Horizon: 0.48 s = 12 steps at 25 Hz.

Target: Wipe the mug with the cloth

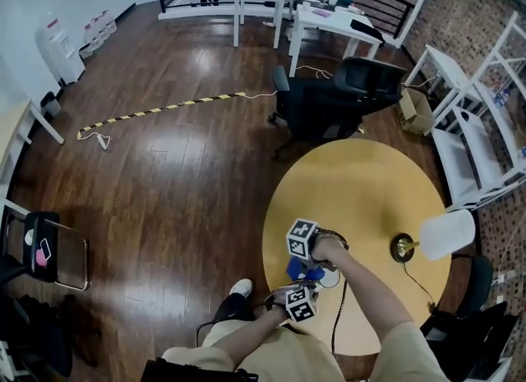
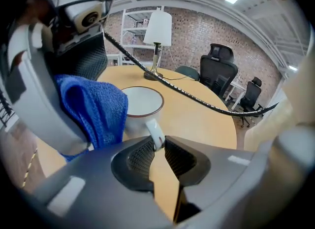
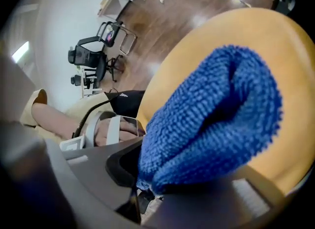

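Note:
A white mug (image 2: 140, 102) with a dark rim stands on the round yellow table (image 2: 206, 119). My left gripper (image 2: 157, 144) is shut on its white handle (image 2: 155, 133), which is pinched between the ribbed pads. The blue cloth (image 2: 96, 110) hangs bunched against the mug's left side. My right gripper (image 3: 162, 183) is shut on that cloth (image 3: 216, 119), which fills most of the right gripper view. In the head view both grippers meet at the table's near edge, with the cloth (image 1: 302, 270) between them; the mug is hidden there.
A white-shaded lamp (image 1: 436, 237) stands on the table (image 1: 362, 183) to the right, and its black cord (image 2: 197, 97) runs across the tabletop behind the mug. A black office chair (image 1: 337, 97) stands beyond the table. White desks and shelves line the room.

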{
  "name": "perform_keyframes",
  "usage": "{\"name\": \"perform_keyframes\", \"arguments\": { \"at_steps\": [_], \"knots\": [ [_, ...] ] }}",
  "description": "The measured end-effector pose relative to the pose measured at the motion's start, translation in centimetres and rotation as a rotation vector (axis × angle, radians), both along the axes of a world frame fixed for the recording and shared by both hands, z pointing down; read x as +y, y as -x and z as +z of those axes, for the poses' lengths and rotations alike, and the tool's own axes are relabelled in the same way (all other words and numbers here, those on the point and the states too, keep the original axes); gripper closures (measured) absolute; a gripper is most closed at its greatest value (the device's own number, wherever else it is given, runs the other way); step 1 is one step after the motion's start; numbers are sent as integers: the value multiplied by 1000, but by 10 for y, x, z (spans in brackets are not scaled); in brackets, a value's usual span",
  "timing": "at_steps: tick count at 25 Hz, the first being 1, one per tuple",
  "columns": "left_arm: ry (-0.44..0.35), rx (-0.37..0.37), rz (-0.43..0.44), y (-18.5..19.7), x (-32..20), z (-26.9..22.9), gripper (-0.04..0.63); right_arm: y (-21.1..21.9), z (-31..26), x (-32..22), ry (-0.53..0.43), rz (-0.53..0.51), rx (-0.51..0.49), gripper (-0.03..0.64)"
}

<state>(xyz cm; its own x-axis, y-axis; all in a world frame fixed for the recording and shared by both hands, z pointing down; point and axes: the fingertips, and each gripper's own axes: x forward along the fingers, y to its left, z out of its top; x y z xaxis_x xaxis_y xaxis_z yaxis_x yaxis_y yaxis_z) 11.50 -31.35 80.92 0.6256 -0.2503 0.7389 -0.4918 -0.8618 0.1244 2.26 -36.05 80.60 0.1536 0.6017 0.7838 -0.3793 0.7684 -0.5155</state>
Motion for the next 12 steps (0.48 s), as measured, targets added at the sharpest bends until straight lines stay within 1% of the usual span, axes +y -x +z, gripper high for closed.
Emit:
{"name": "perform_keyframes", "arguments": {
  "at_steps": [4, 6, 8, 10, 12],
  "knots": [
    [6, 16, -37, 5, -7, -2, 540, -18, 16, 4, -12, -65, 149, 543],
    [27, 35, -71, 7, -10, -2, 538, -28, 24, 6, -21, -82, 198, 549],
    [44, 48, -94, 7, -11, -2, 535, -31, 31, 6, -34, -60, 213, 549],
    [46, 46, -103, 8, -11, -2, 535, -30, 32, 6, -43, -40, 217, 549],
    [47, 44, -113, 9, -12, -3, 535, -30, 32, 5, -57, -52, 223, 549]
  ]
}}
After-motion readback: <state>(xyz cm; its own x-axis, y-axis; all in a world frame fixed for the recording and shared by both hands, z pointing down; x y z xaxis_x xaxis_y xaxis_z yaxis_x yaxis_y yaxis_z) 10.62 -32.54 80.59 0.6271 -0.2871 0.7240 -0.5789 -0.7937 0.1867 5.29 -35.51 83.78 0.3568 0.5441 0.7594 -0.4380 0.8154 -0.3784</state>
